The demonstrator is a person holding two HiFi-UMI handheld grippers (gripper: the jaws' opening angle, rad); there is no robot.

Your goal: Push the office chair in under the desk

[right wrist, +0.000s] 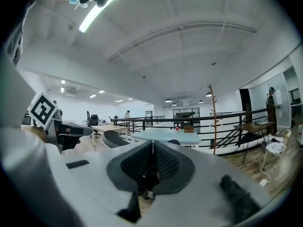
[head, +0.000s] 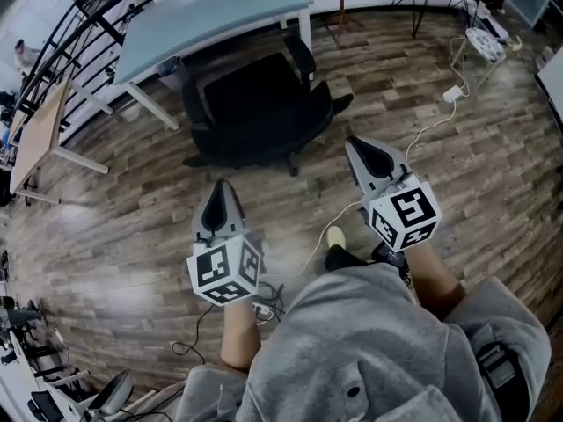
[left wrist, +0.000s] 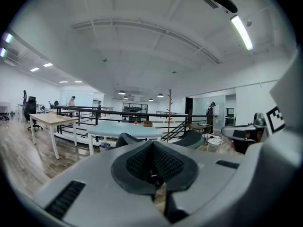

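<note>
A black office chair [head: 259, 104] stands on the wood floor in front of a light blue desk [head: 202, 16], its seat partly under the desk's front edge. Both grippers are held low near the person's body, short of the chair and touching nothing. My left gripper [head: 218, 192] points at the chair's left side, its jaws shut and empty. My right gripper [head: 359, 148] points toward the chair's right side and is also shut and empty. Past the closed left gripper [left wrist: 152, 145], the left gripper view shows the chair's top [left wrist: 124, 138] and the desk [left wrist: 125, 130]. The right gripper [right wrist: 151, 148] faces the desk [right wrist: 165, 135].
A wooden table [head: 35, 139] stands at the left. White cables and a plug [head: 453, 93] lie on the floor at the right. A black railing [head: 88, 7] runs behind the desk. Another cable tangle [head: 264, 306] lies by the person's feet. A coat stand [left wrist: 169, 112] rises behind the desk.
</note>
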